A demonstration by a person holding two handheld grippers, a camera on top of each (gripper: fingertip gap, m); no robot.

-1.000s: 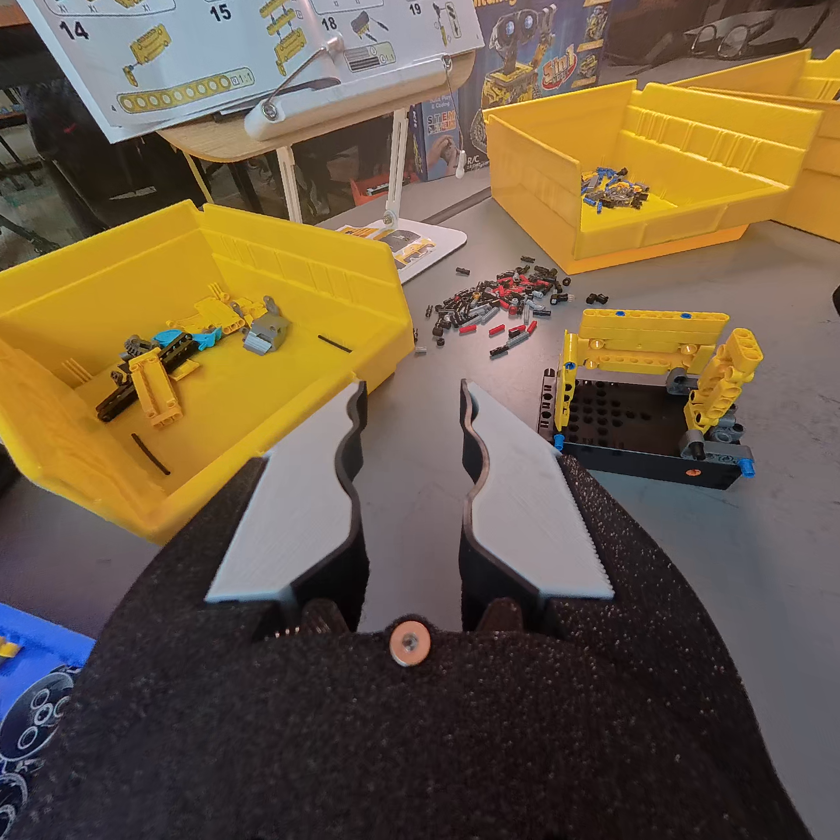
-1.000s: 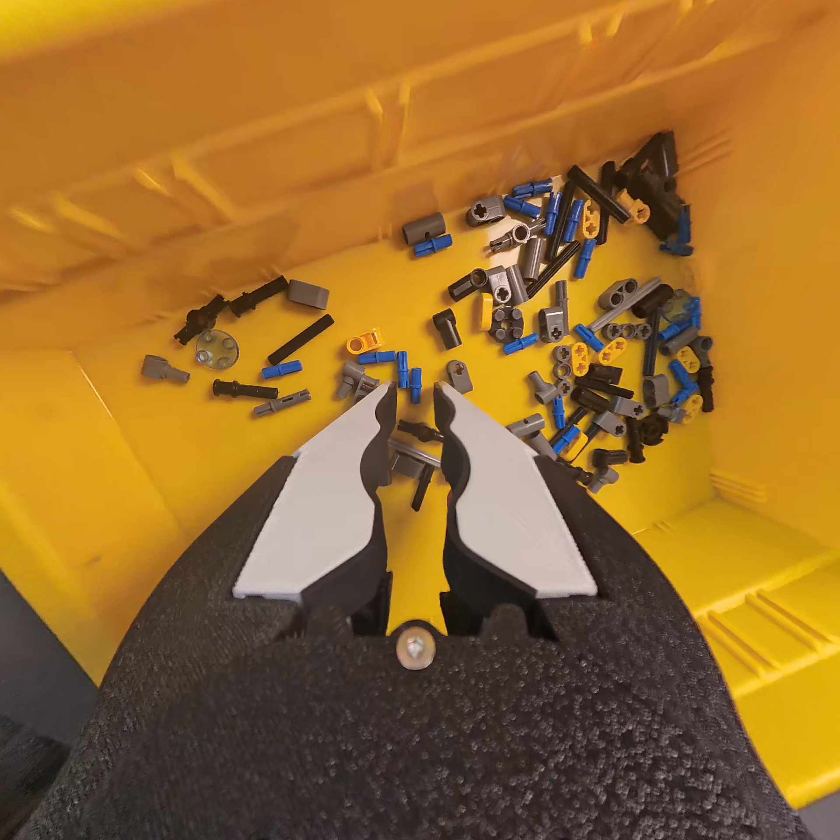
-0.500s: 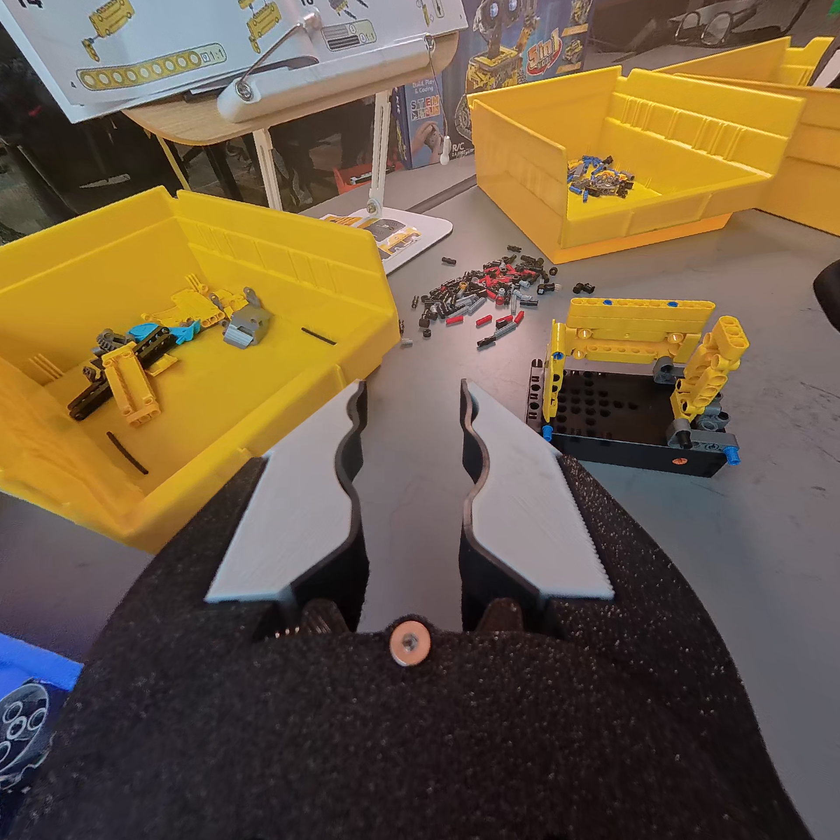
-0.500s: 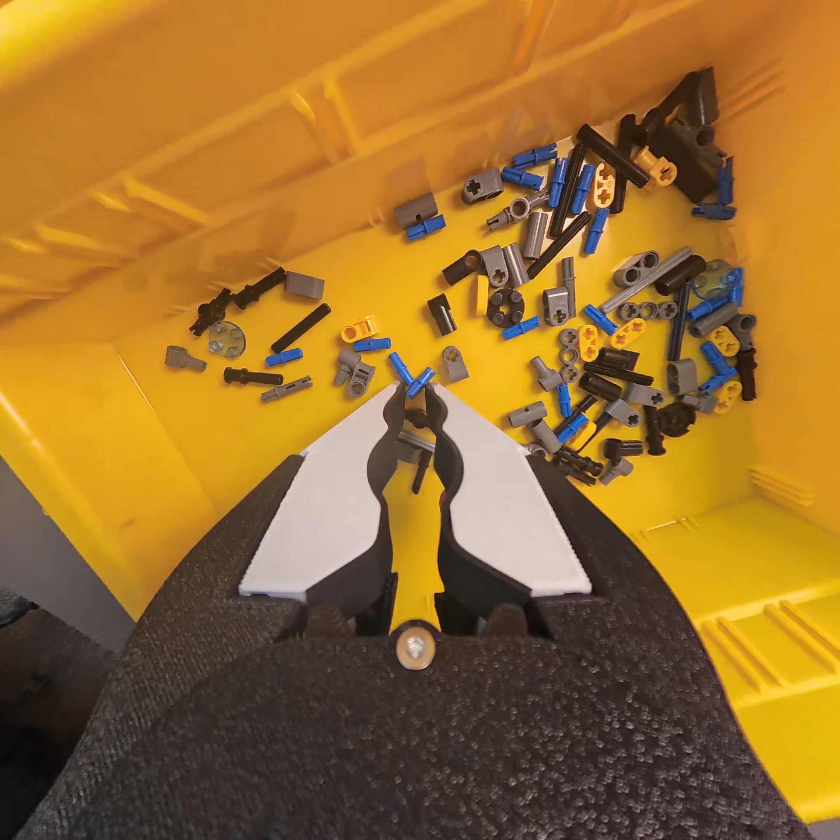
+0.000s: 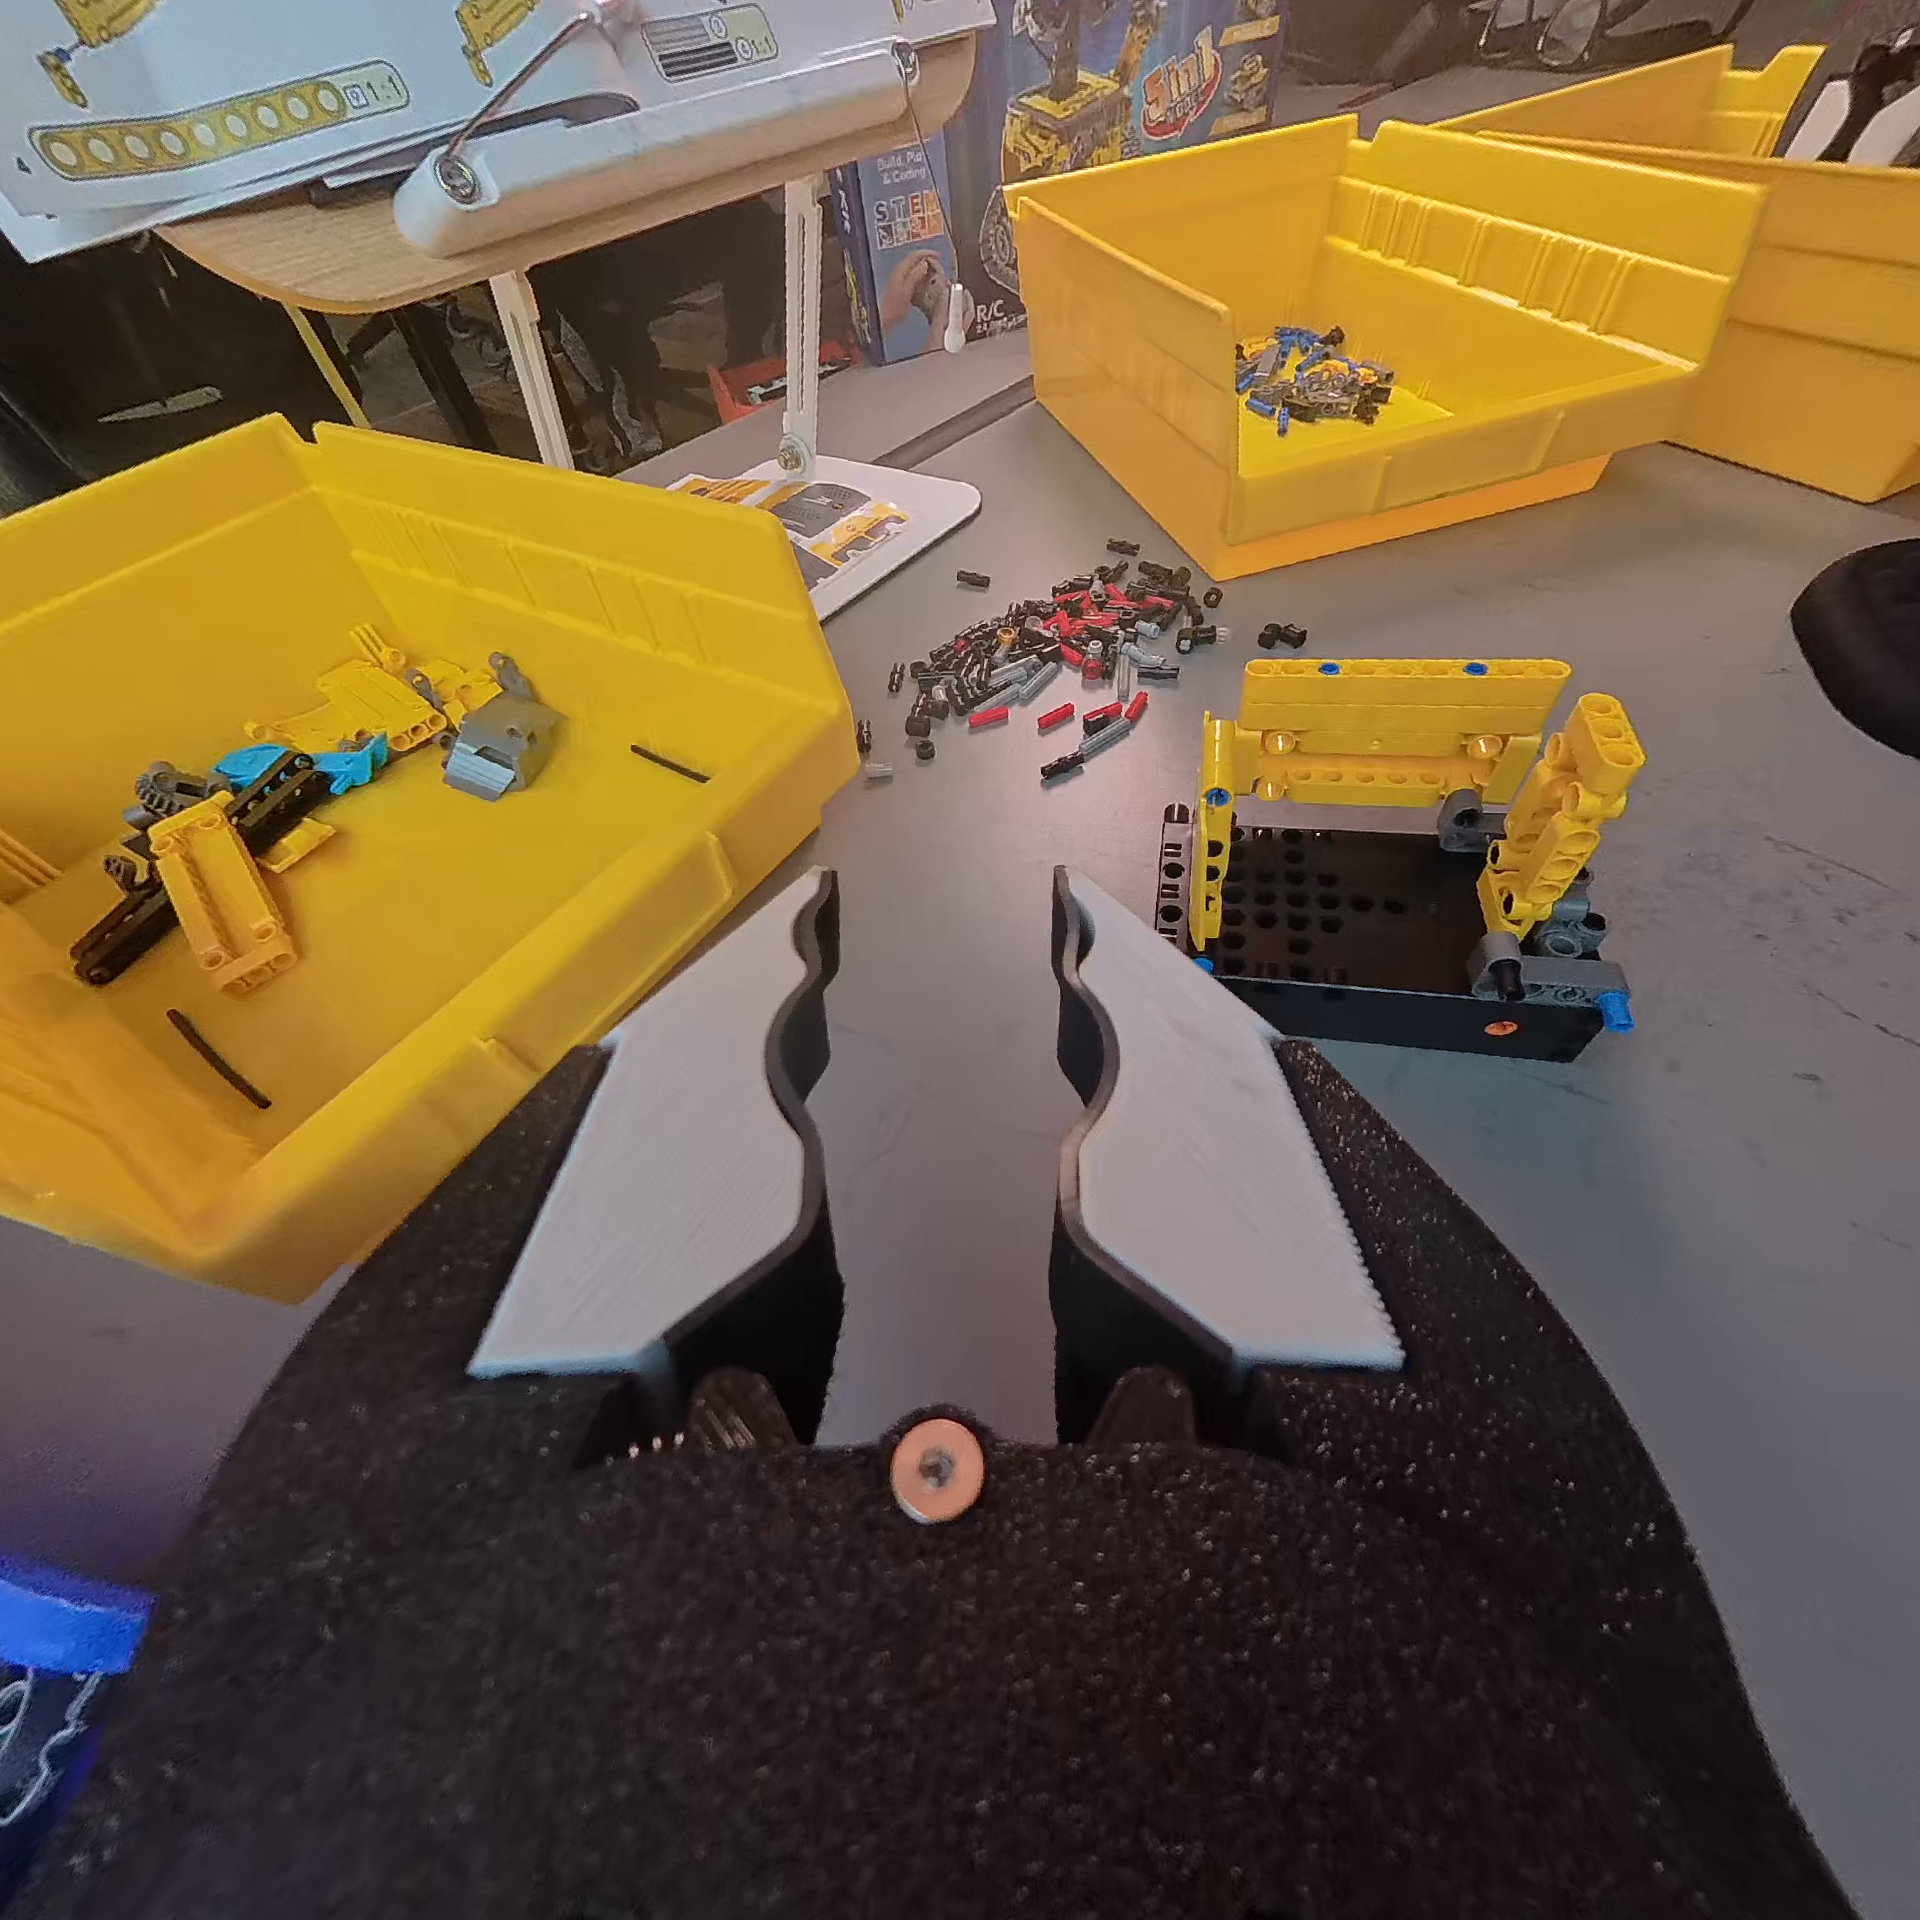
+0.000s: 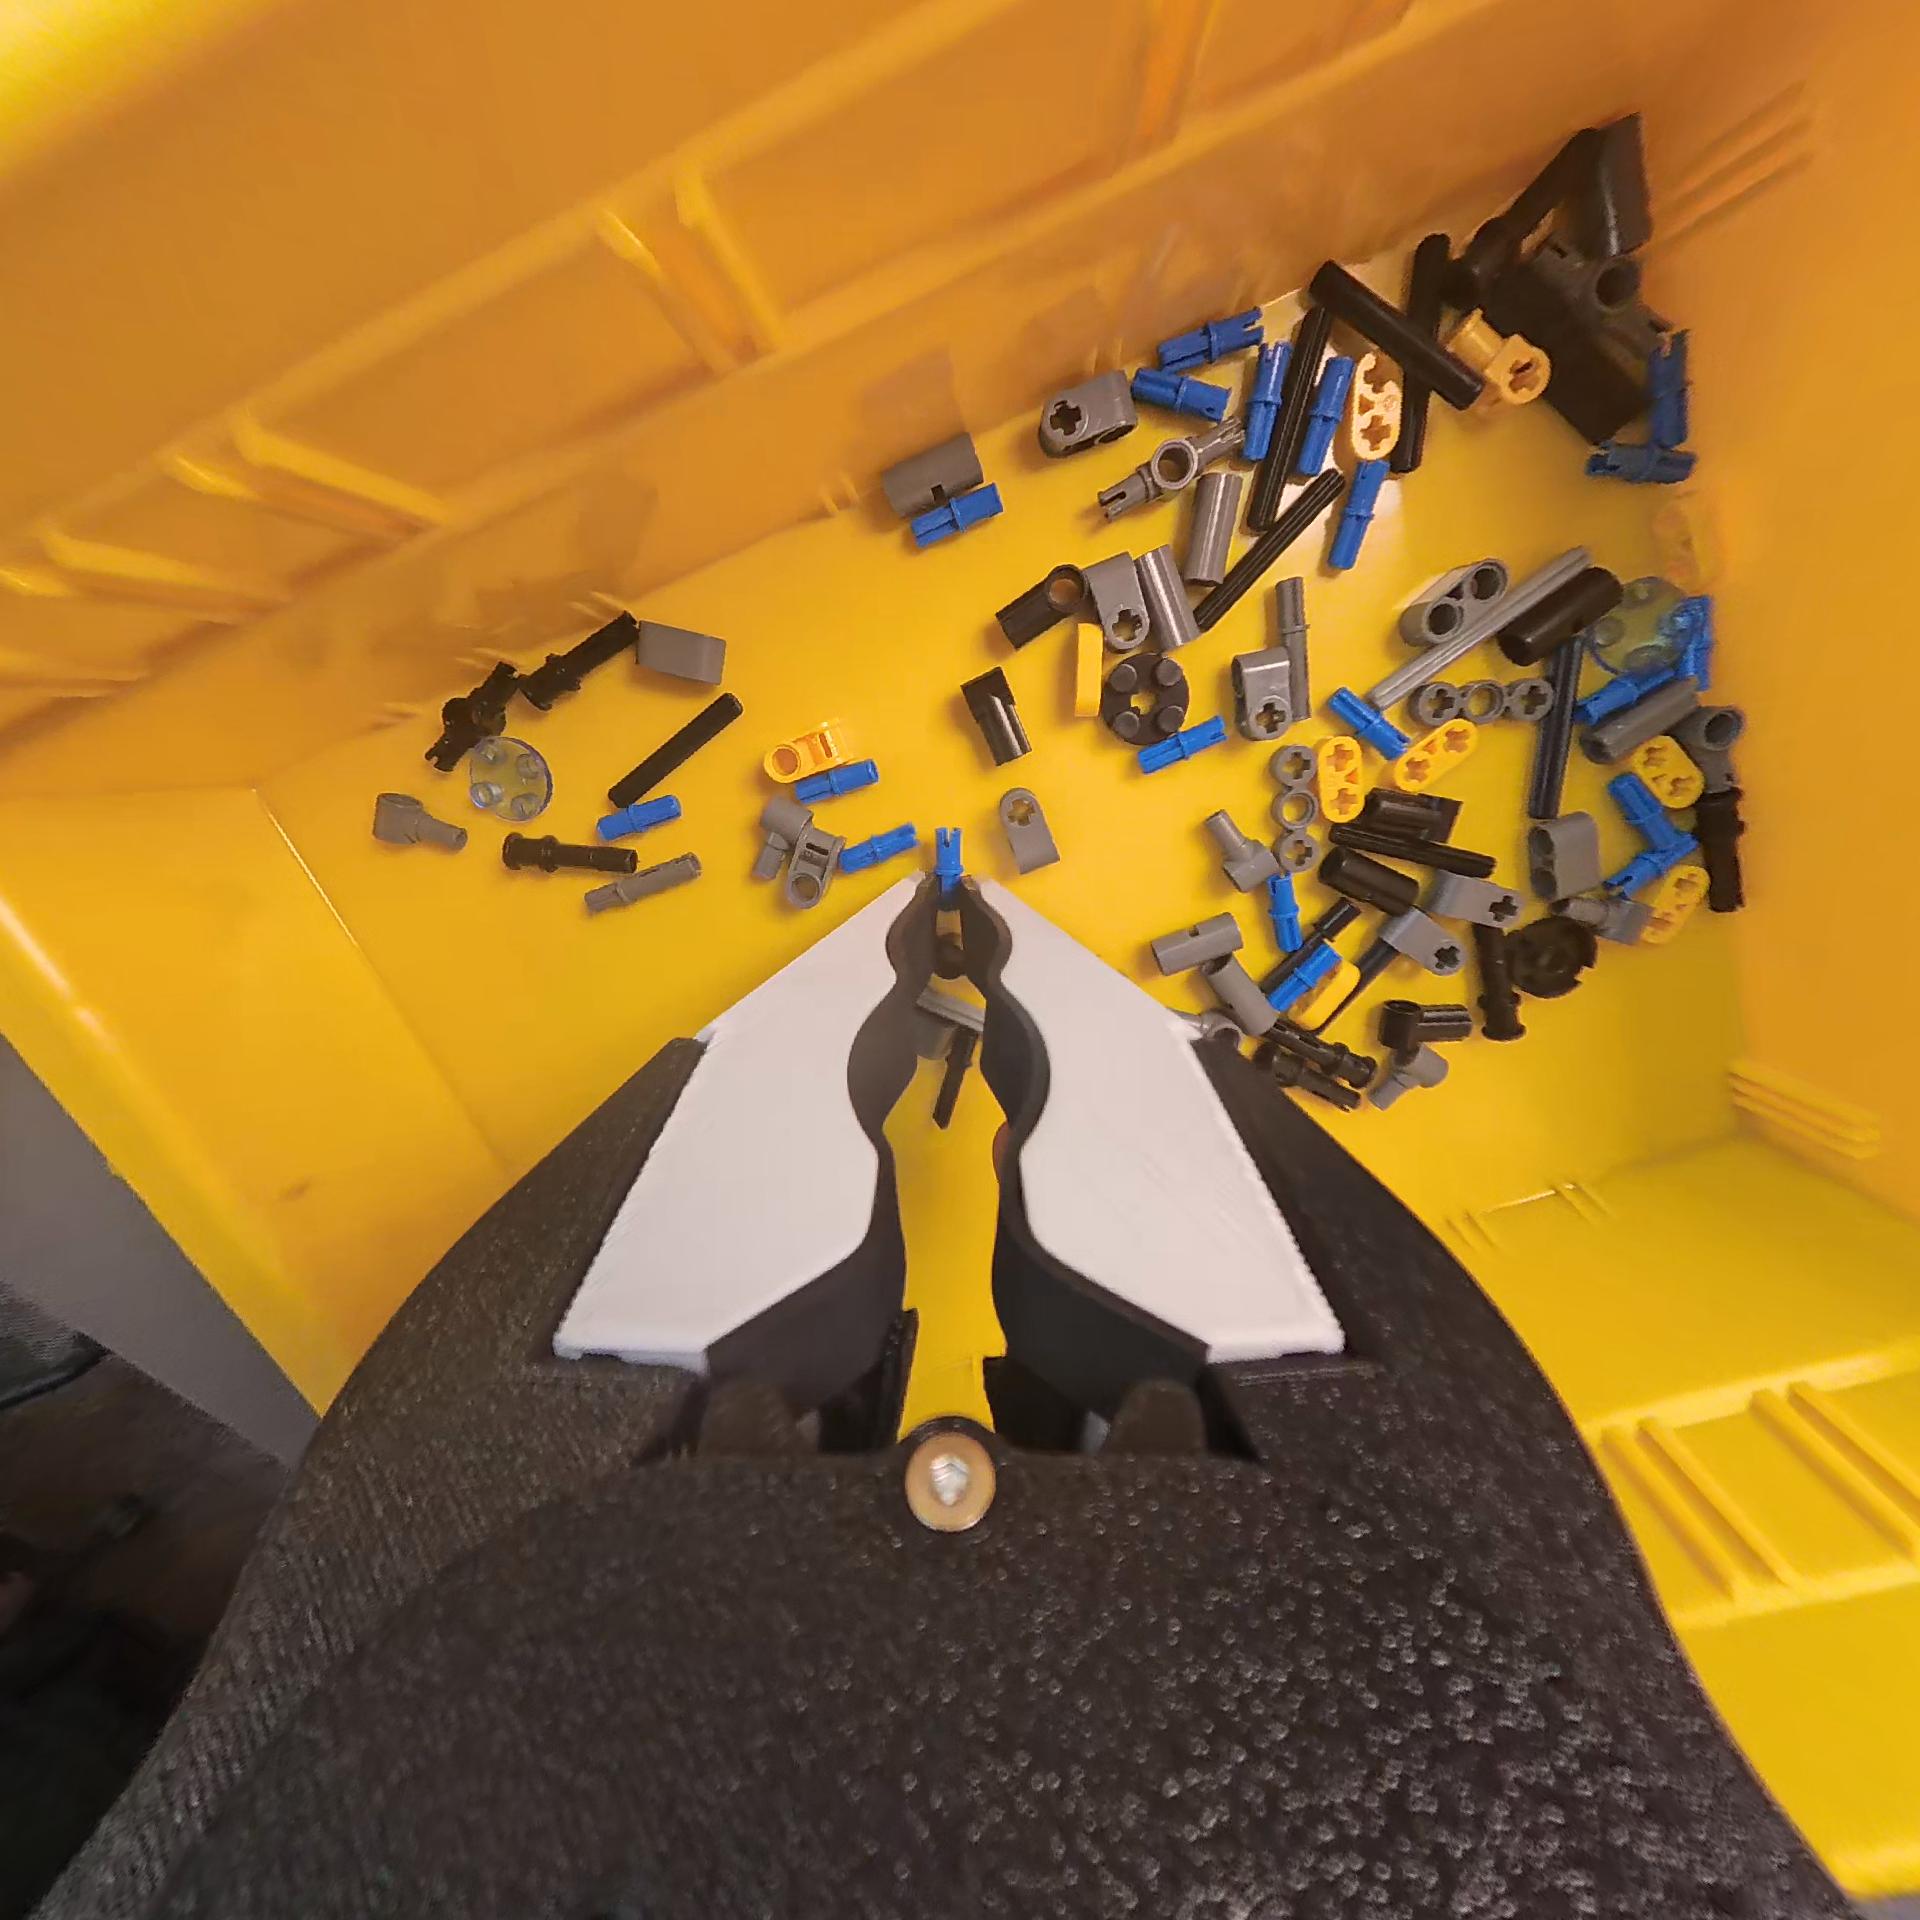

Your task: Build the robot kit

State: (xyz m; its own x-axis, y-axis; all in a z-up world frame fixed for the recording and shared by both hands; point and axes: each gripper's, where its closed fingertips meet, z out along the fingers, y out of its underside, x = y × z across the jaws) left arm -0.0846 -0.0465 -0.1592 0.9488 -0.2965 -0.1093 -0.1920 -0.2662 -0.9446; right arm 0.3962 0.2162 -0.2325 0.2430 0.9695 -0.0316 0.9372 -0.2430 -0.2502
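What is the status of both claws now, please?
Right claw shut on blue pin, inside yellow bin of small parts. Left claw open, empty, above grey table beside half-built yellow and black frame. Nothing blocking.

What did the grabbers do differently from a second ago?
The right gripper closed its open fingers on a blue pin in the yellow bin and now pinches it at the tips; the pin stands on end instead of lying flat. The view shifted, so the gripper seems to have pulled back a bit. The left gripper stayed open and empty over the table, only drifting slightly. The other parts stayed put.
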